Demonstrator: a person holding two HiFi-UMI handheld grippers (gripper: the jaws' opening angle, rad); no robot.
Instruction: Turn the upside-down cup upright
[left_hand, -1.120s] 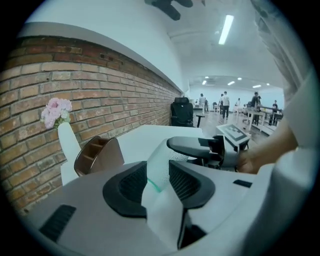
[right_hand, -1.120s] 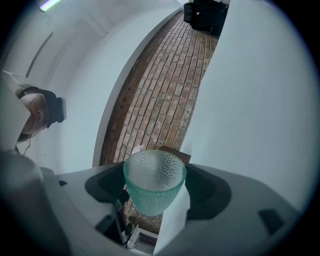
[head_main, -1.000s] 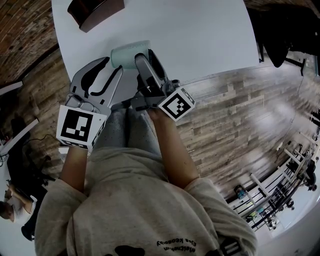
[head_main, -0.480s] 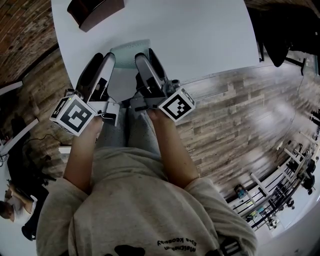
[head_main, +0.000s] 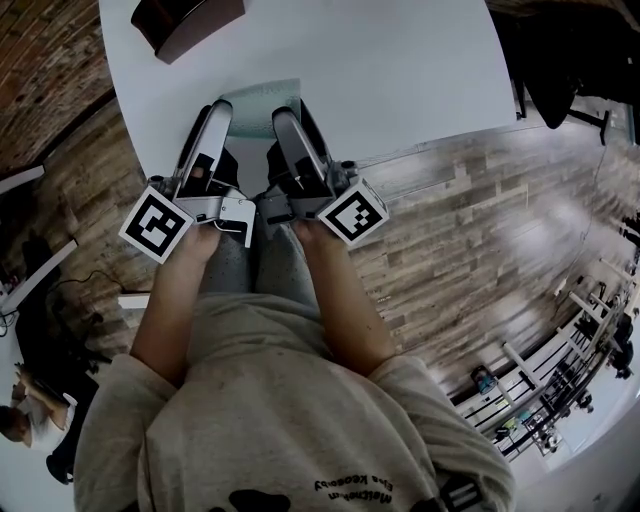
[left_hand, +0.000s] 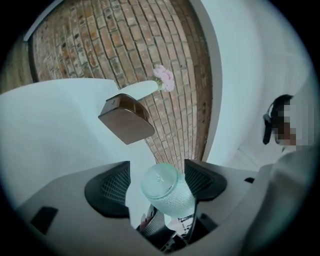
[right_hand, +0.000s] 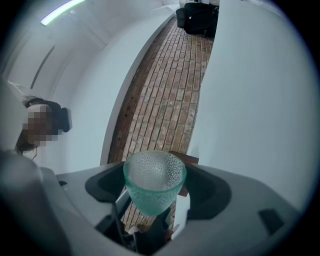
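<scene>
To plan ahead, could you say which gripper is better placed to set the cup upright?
Probably right: the right gripper seems shut on the cup, while the left gripper opens its jaws around it.

cup (left_hand: 167, 192) is showing as translucent glass, pebbled wall, smooth base | table (head_main: 400, 70) below the cup is looking smooth matt white | box (left_hand: 126, 120) beyond the cup is looking like satin brown wood | right gripper (right_hand: 156, 186) around the cup is wearing matt grey plastic with dark pads (right_hand: 102, 187) | floor (head_main: 480, 230) is reading as grainy wood planks
</scene>
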